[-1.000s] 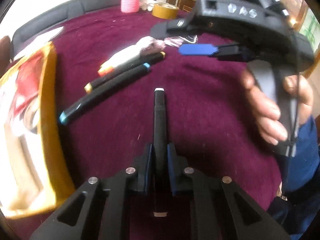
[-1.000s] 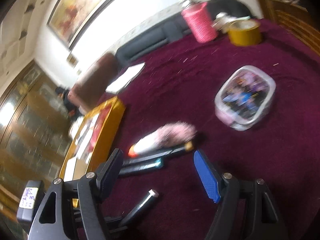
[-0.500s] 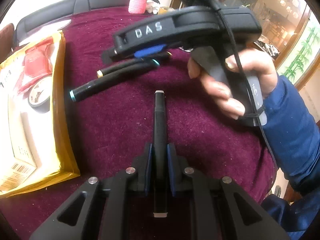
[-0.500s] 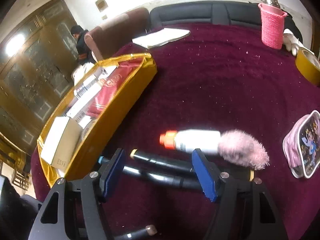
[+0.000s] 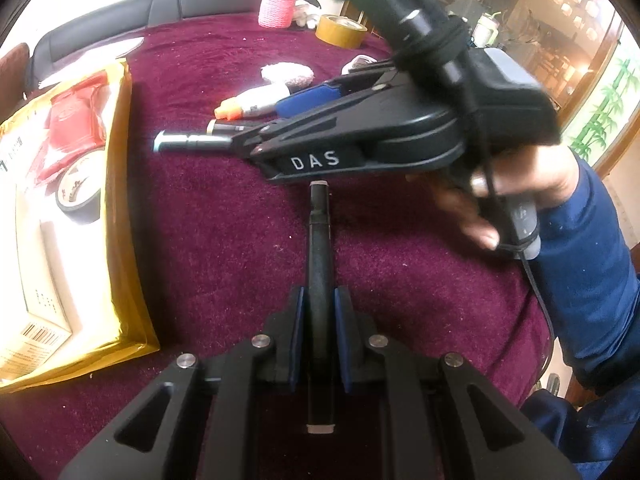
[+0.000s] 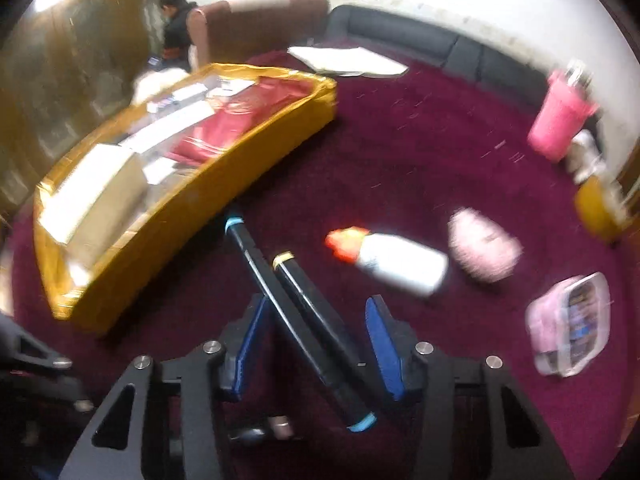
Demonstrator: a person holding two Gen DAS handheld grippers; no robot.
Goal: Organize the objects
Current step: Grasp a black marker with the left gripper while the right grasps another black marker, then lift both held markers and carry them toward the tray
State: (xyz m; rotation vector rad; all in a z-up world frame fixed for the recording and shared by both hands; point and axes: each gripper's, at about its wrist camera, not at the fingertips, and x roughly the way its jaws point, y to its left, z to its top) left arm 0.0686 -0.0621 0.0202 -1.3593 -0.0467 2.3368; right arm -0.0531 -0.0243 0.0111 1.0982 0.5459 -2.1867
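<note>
L tongs [image 5: 319,312] clamped on black marker [image 5: 319,240], R tongs [image 6: 320,344] closing round two markers [image 6: 304,300], gold box [image 6: 180,184] beside

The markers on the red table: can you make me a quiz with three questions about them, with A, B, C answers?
1. Where do the two loose markers lie?
A. Between the right gripper's fingers
B. Inside the yellow box
C. On the pink cup

2. What colour is the cap of the white bottle?
A. Green
B. Orange
C. Black

3. What is the left gripper doing?
A. Standing open, empty
B. Clamped on a black marker
C. Holding tape

Answers: 1 A, both markers run between its closing blue pads. 2 B, its tip is orange. 3 B, the pads press both sides of the marker.
</note>
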